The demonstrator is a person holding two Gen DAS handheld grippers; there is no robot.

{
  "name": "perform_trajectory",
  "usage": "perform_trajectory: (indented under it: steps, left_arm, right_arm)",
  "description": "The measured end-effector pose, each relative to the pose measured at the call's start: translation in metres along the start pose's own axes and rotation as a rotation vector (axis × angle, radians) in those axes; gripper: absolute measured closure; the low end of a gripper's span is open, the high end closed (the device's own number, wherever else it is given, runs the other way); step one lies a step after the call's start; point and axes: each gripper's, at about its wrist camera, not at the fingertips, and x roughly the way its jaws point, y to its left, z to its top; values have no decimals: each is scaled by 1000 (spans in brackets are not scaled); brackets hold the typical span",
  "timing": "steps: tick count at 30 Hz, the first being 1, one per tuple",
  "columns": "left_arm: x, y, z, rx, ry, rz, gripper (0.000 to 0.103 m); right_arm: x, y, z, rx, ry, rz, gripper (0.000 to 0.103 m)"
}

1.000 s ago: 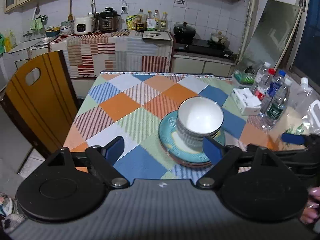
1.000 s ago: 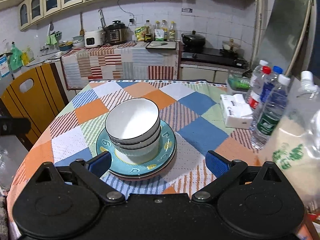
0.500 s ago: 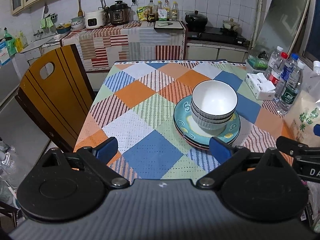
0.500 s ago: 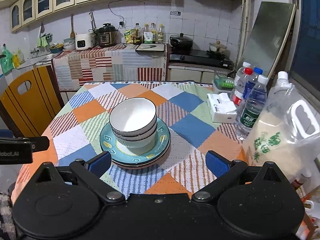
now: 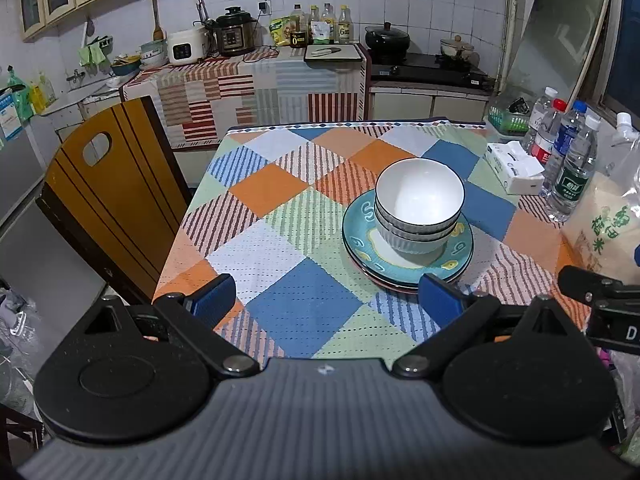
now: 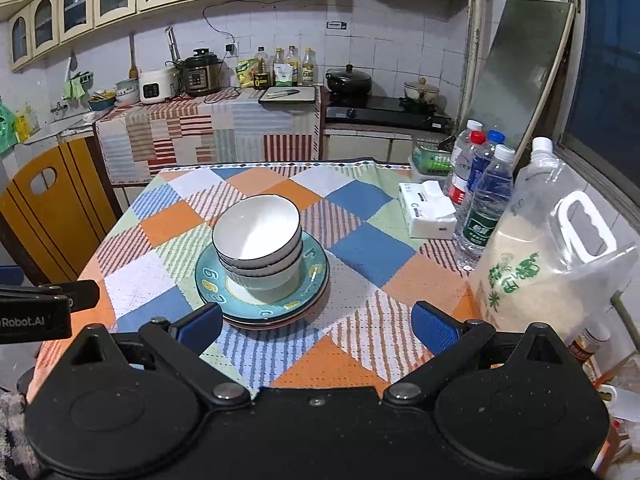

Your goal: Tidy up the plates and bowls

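Three white ribbed bowls [image 5: 418, 208] sit nested in a stack on a pile of teal plates [image 5: 360, 236] on the patchwork tablecloth. The same bowls [image 6: 258, 236] and plates [image 6: 316, 272] show in the right wrist view. My left gripper [image 5: 324, 298] is open and empty, held over the table's near edge, short of the stack. My right gripper [image 6: 316, 324] is open and empty, also short of the stack, which lies ahead on its left. The right gripper's body shows at the right edge of the left wrist view [image 5: 600, 300].
A wooden chair [image 5: 108, 196] stands at the table's left side. A tissue pack [image 6: 428, 210], several water bottles [image 6: 484, 204] and a large rice jug [image 6: 548, 252] line the right side. A kitchen counter with appliances runs along the back wall.
Both grippers have drawn back from the stack of bowls and plates, still open and empty. The stack has not moved.
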Motion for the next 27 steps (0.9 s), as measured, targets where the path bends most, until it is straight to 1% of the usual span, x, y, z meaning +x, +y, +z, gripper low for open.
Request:
perform_trajectory:
  steps: [4, 6, 9, 12, 18, 24, 27]
  left_arm:
    - [-2, -1, -2, 2, -6, -3, 4]
    - [-1, 0, -2, -8, 7, -9, 0]
    - [0, 5, -2, -37, 10, -32, 0]
    - [1, 6, -2, -46, 6, -26, 0]
    - [0, 9, -3, -51, -3, -9, 0]
    - [2, 9, -4, -47, 5, -41, 0]
    - [2, 7, -5, -33, -4, -35, 0]
  right_arm:
    - [-3, -1, -2, 4, 1, -5, 1]
    - [-4, -1, -2, 2, 4, -7, 1]
    - [-5, 0, -4, -1, 8, -13, 1]
    - [-6, 1, -4, -9, 13, -11, 1]
    - [-6, 1, -5, -14, 18, -14, 1]
    - [-6, 1, -6, -18, 18, -15, 1]
    - [-5, 1, -6, -18, 19, -17, 1]
